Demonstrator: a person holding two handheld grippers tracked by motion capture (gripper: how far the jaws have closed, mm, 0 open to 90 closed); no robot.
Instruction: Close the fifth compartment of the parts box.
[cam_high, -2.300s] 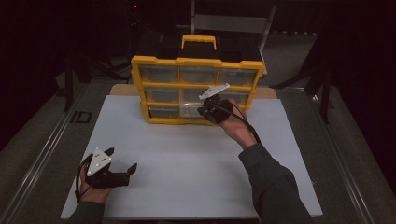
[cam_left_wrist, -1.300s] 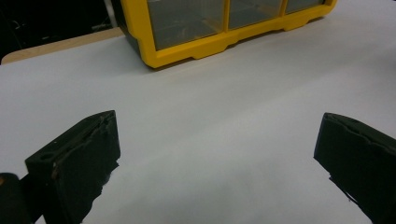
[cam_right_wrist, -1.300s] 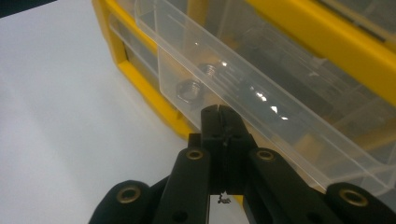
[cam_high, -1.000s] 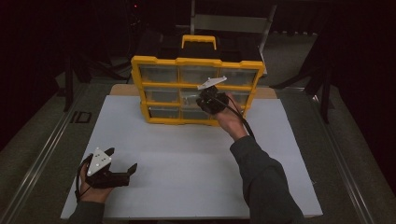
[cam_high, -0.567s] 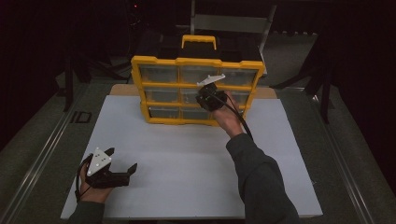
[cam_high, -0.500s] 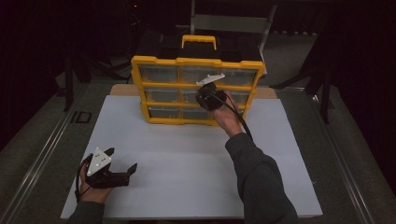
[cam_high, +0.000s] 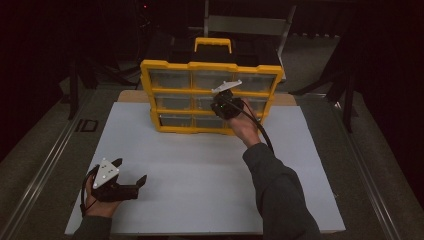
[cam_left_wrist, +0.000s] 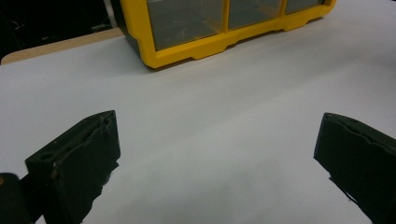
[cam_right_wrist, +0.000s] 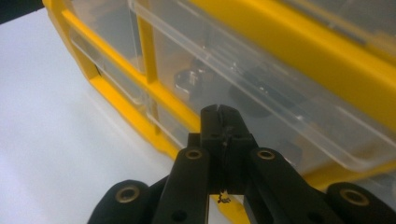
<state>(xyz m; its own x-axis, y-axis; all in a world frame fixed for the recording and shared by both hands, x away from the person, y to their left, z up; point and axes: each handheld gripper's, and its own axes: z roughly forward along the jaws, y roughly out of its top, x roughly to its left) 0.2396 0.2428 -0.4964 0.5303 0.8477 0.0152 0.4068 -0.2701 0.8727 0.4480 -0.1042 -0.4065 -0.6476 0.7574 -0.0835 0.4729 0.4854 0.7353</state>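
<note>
Now the right gripper (cam_right_wrist: 223, 112), jaws together, meets a clear drawer (cam_right_wrist: 261, 88); left gripper (cam_left_wrist: 219, 154) jaws apart, empty.

The right arm (cam_high: 272, 185) is stretched forward and up from the lower edge, sleeved to the wrist. The right gripper (cam_high: 220, 102) is held raised at its end, its jaws pressed together with nothing seen between them. The left hand (cam_high: 97, 197) is kept low at the near left. The left gripper (cam_high: 131, 176) is held level, its jaws spread wide apart and empty.
</note>
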